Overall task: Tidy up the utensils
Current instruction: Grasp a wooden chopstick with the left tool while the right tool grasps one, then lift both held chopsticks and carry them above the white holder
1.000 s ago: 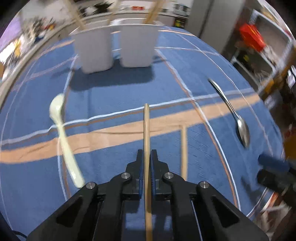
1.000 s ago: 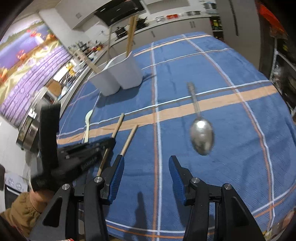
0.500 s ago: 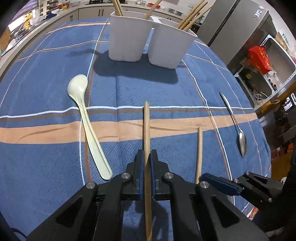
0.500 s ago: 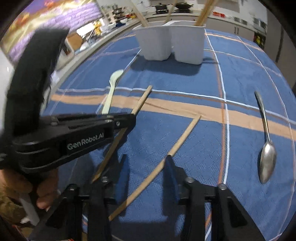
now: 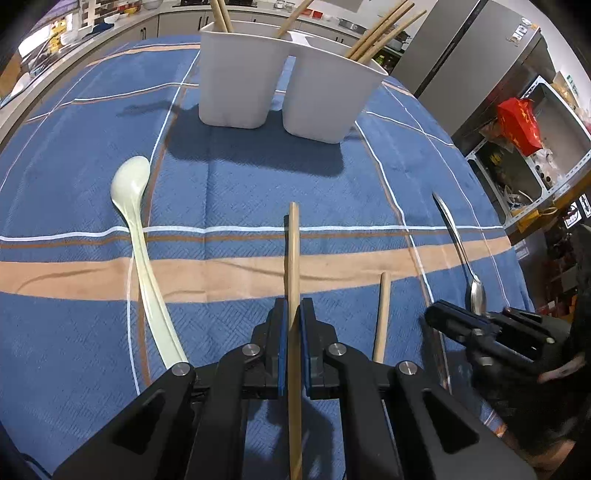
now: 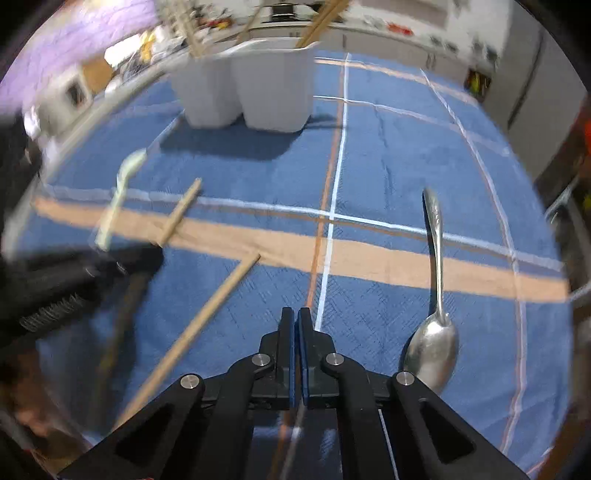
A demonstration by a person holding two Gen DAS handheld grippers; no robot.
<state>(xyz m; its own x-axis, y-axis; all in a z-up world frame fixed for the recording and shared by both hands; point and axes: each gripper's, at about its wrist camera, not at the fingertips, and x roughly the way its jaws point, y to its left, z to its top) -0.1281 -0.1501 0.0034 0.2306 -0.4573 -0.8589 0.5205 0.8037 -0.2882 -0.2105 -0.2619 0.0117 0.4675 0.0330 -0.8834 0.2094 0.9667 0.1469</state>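
Note:
My left gripper (image 5: pixel 292 308) is shut on a wooden chopstick (image 5: pixel 293 258) that points forward above the blue cloth. A second chopstick (image 5: pixel 382 314) lies on the cloth just right of it; in the right wrist view it (image 6: pixel 207 317) lies left of my right gripper (image 6: pixel 296 314), which is shut with nothing between its jaws. A metal spoon (image 6: pixel 434 295) lies right of that gripper. A pale green spoon (image 5: pixel 138 236) lies at the left. Two white holders (image 5: pixel 288 77) with chopsticks stand at the back.
The table is covered by a blue cloth with an orange band (image 5: pixel 221 269). A fridge (image 5: pixel 469 55) and shelves with a red bag (image 5: pixel 519 122) are to the right. A kitchen counter (image 5: pixel 92 26) runs behind.
My right gripper has closed from wide open and shifted right of the lying chopstick. My left gripper still holds its chopstick and has come closer to the holders.

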